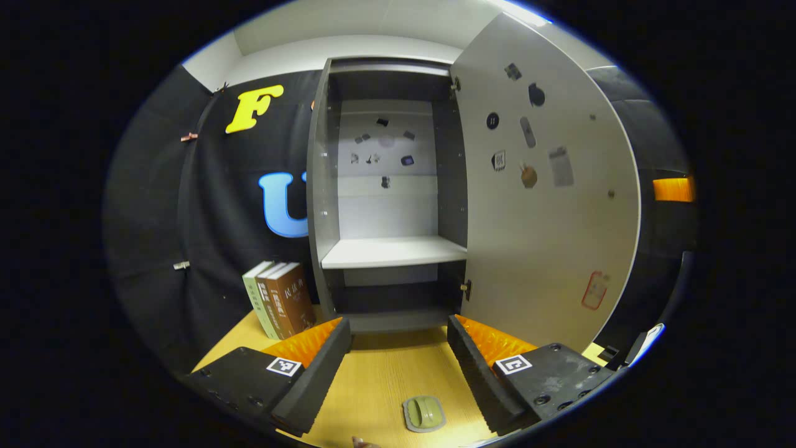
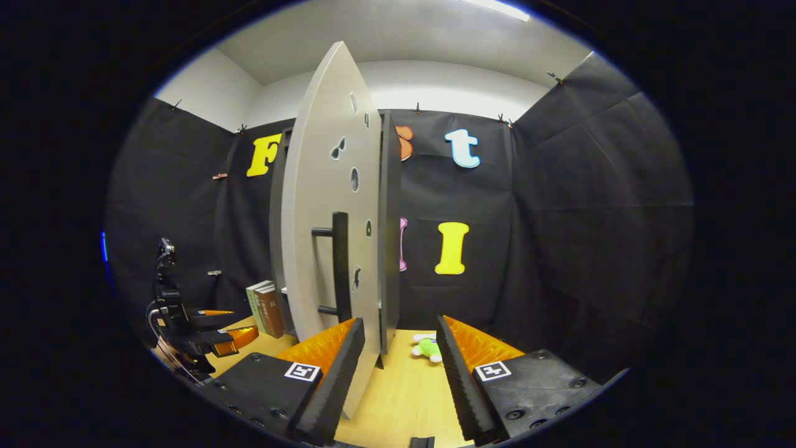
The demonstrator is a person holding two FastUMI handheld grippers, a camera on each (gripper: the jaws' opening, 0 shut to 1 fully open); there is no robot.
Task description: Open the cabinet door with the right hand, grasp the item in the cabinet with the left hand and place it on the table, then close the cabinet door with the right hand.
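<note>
Both grippers, left and right, gape empty. The item lies on the table; books flank the cabinet. The door stands open, toy behind.

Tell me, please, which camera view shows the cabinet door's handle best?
The right gripper view: the dark bar handle stands upright on the outer face of the open cabinet door, just beyond the right hand-held gripper. The left gripper view faces the door's inner side.

Matt grey cabinet door; smooth, light wood-grain table; matt black cloth wall beyond the fingers.
</note>
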